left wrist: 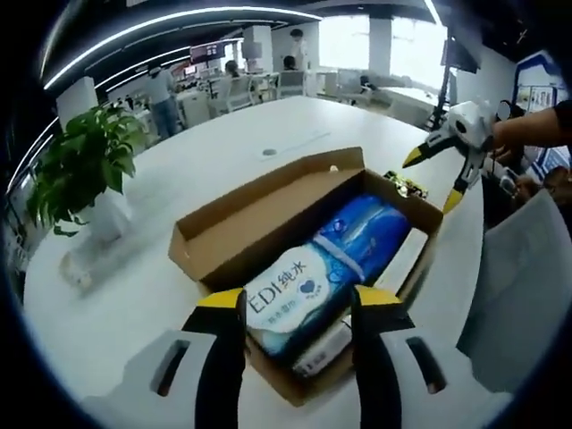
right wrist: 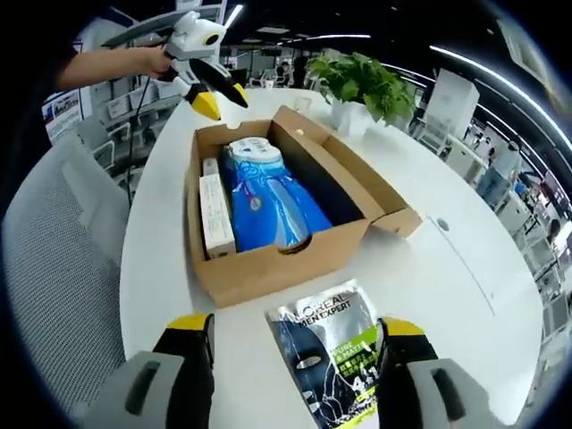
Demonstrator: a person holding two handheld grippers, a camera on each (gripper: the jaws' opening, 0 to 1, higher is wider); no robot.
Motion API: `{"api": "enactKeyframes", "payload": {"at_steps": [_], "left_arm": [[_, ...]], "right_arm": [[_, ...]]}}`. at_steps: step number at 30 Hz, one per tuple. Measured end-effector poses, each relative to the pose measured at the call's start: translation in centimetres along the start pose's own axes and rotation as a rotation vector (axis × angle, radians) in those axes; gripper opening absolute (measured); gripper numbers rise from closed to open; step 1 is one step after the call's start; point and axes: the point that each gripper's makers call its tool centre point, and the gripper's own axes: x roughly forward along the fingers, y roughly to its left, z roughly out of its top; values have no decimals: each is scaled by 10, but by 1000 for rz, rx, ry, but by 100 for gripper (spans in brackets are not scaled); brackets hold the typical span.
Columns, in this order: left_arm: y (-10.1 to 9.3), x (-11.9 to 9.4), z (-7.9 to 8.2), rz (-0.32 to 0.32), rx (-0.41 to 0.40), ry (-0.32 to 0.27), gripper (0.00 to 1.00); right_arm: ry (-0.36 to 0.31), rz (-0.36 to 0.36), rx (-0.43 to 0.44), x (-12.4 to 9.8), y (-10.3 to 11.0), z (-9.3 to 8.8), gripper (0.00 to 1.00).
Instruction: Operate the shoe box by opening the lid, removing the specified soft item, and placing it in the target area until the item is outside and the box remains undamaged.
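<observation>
The brown cardboard shoe box (left wrist: 234,234) (right wrist: 268,264) stands open on the white table, its lid (right wrist: 357,170) folded out to one side. A soft blue-and-white pack (left wrist: 331,259) (right wrist: 268,201) lies inside beside a slim white carton (right wrist: 215,214). My left gripper (left wrist: 299,304) (right wrist: 219,98) hovers open above one end of the box, touching nothing. Beyond the opposite end my right gripper (right wrist: 298,326) (left wrist: 438,174) is open in the air. Under it a dark L'Oreal sachet pack (right wrist: 329,357) (left wrist: 405,185) lies flat on the table.
A potted green plant (left wrist: 85,170) (right wrist: 362,80) stands on the table (left wrist: 134,295) near the lid side. A grey mesh chair (right wrist: 54,268) (left wrist: 523,295) sits at the table edge on the other side. Desks and people fill the office behind.
</observation>
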Motion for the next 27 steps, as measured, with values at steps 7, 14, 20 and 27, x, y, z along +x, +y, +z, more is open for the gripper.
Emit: {"api": "enactKeyframes", "payload": {"at_steps": [7,14,20,27], "left_arm": [[9,2,2,-1,59,17,57],[11,2,-7,-34,98,86,66],[10,2,-8,-64,142,102,69],[11,6,-7,-71,164,114,69]], "right_arm": [[-77,1,43,-9,1,33,84],[-111,34,70,-9,8,62,91],[-119,71,25,-2,20,83,91],[-121,104,-24,10,32,100,91]]}}
